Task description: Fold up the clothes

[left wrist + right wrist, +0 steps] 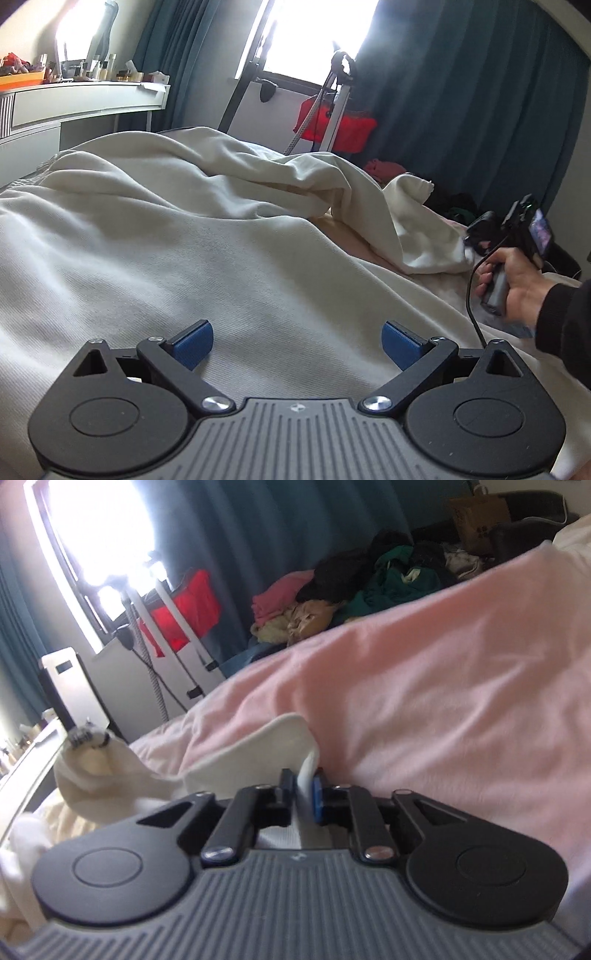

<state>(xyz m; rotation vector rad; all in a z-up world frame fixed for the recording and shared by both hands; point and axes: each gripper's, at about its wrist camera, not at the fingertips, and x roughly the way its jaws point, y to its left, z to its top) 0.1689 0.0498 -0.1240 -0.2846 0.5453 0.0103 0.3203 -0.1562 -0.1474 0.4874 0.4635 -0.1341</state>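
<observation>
A large cream garment [177,236] lies rumpled across the bed in the left wrist view. My left gripper [297,345] hovers low over its near part, jaws wide open, blue pads [194,343] with nothing between them. At the right, a hand holds my right gripper [471,240] against a bunched end of the cream cloth [428,236]. In the right wrist view, my right gripper [306,784] is shut on a fold of the cream garment [258,749], which runs leftward toward a knotted part [88,749].
A pink bed cover [424,701] lies under the garment. A pile of mixed clothes [354,598] sits beyond the bed's far side. A red bag on a white stand [332,122] is by the dark curtains. A white dresser [81,103] with bottles stands at left.
</observation>
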